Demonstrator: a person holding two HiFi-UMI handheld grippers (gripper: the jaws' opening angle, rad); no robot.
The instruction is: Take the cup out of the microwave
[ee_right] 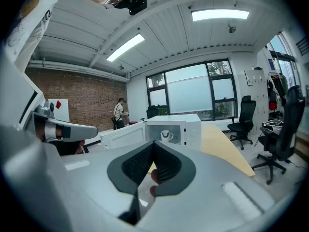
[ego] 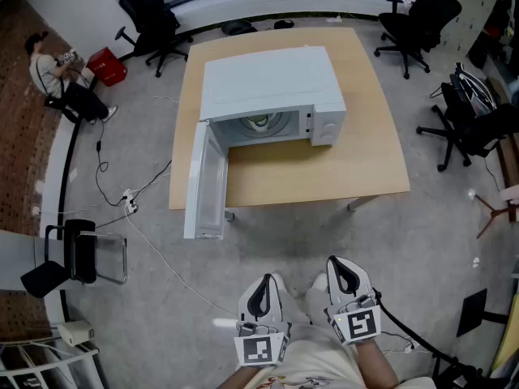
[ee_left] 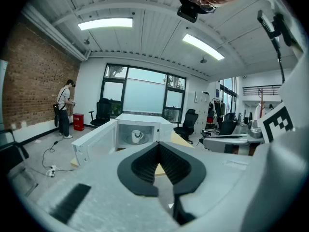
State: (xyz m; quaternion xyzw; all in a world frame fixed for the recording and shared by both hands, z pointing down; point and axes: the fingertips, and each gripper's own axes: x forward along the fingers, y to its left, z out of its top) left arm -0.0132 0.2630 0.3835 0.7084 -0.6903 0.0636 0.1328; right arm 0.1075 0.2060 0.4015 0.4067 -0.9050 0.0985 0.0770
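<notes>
A white microwave (ego: pixel 272 96) stands on a wooden table (ego: pixel 324 177), its door (ego: pixel 204 181) swung open to the left. Inside it, on the turntable, sits a white cup (ee_left: pixel 137 136) with a dark mark, also visible as the cup (ee_right: pixel 165 135) in the right gripper view; in the head view only a hint of the cup (ego: pixel 261 122) shows. My left gripper (ego: pixel 266 279) and right gripper (ego: pixel 337 261) hang side by side low in the head view, well short of the table. Both are shut and hold nothing. The left gripper (ee_left: pixel 158 145) and right gripper (ee_right: pixel 154 143) point toward the microwave.
A person (ego: pixel 57 75) stands far left by a red bin (ego: pixel 107 66). Black office chairs (ego: pixel 413 23) ring the table. Cables and a power strip (ego: pixel 130 205) lie on the floor at left, near a folding chair (ego: pixel 81 254).
</notes>
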